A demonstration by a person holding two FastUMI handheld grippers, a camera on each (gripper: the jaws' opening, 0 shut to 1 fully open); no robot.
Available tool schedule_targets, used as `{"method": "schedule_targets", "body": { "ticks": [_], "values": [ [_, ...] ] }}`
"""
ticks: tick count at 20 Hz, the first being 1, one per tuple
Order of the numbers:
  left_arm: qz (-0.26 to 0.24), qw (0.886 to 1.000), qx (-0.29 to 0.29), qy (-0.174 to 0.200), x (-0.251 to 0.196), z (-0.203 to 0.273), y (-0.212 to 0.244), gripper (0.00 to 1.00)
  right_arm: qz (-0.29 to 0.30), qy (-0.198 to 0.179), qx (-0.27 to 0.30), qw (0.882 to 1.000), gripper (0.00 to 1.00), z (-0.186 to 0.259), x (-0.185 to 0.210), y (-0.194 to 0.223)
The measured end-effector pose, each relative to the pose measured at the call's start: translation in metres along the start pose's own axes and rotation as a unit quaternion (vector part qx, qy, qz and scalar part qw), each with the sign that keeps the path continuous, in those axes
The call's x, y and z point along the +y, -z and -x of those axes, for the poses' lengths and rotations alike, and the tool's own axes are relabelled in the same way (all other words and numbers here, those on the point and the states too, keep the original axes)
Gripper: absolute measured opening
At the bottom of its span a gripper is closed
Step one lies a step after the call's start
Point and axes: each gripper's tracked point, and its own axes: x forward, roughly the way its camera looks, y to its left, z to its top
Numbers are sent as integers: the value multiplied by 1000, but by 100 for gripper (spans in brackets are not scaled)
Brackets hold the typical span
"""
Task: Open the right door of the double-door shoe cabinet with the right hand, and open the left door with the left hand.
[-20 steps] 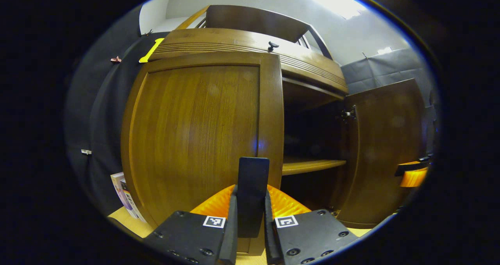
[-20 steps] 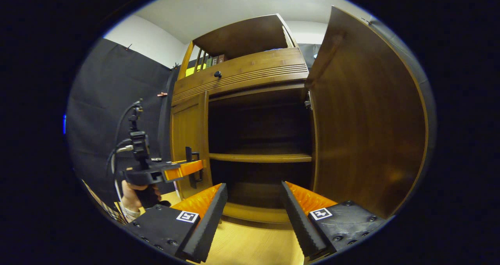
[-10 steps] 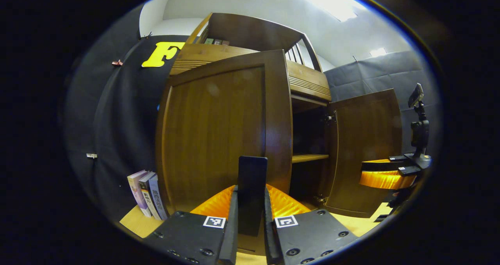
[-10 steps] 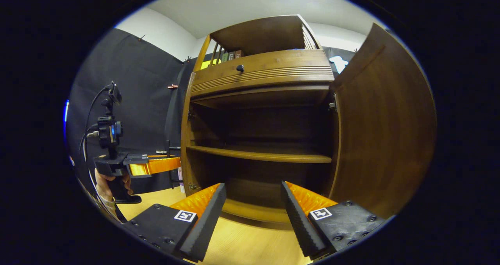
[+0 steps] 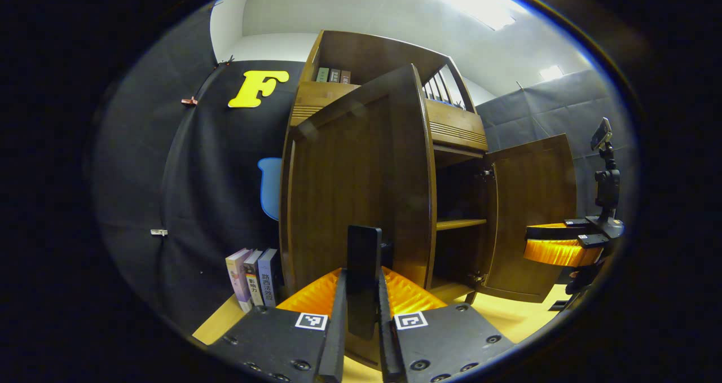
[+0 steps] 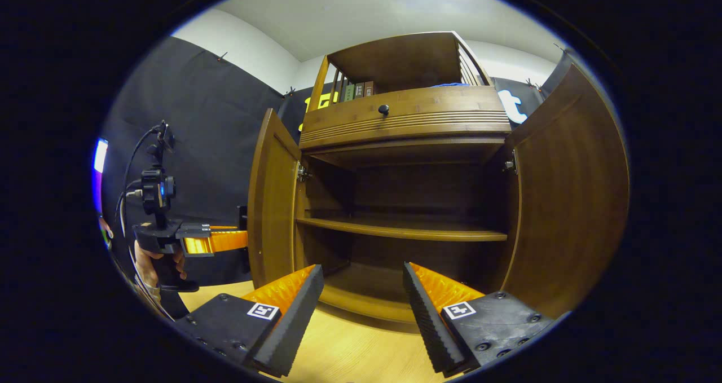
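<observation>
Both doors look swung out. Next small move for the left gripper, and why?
Probably open the left gripper and let go. Its fingers are clamped on the black bar handle of the brown wooden left door, which already stands wide open like the right door. The right gripper is open and free.

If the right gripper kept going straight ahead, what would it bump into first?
Probably nothing at once: the right gripper, open, points into the open cabinet. Past the floor edge it would likely reach the bottom board; depth is unclear.
</observation>
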Motion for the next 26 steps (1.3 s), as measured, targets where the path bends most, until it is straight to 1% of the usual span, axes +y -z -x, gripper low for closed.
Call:
{"method": "schedule_targets", "body": {
  "ticks": [4, 8, 10, 14, 18, 19, 20, 21, 22, 24, 25, 26],
  "values": [
    [-19, 1000, -2, 6, 10, 11, -1, 29, -13, -1, 8, 1000, 90, -6, 6, 6],
    [-8, 1000, 7, 9, 20, 18, 0, 29, -33, 1, 11, 999, 90, -15, 9, 8],
    [-4, 1000, 7, 6, 28, 23, -1, 26, -35, -1, 13, 999, 90, -19, 13, 9],
    [-20, 999, 0, -28, 55, 34, -4, 23, -33, -9, 17, 999, 90, -23, 22, 12],
    [-26, 996, -7, -84, 90, 50, -9, 23, -36, -12, 22, 999, 90, -25, 24, 15],
    [-28, 995, -11, -95, 98, 52, -12, 18, -35, -11, 22, 999, 90, -26, 24, 16],
    [-21, 996, -17, -90, 97, 58, -17, 11, -32, -10, 22, 999, 89, -27, 24, 16],
    [-9, 997, -23, -78, 90, 62, -21, 24, -29, -9, 23, 999, 90, -28, 24, 17],
    [-2, 997, -25, -76, 87, 67, -24, 18, -29, -9, 25, 999, 90, -28, 25, 19],
    [6, 996, -17, -82, 88, 78, -22, 18, -29, -12, 29, 999, 90, -26, 26, 22],
    [11, 997, -10, -79, 80, 84, -20, 18, -28, -11, 30, 999, 90, -25, 26, 22],
    [15, 998, -5, -68, 68, 90, -21, 18, -25, -9, 30, 999, 90, -25, 24, 22]
  ]
}}
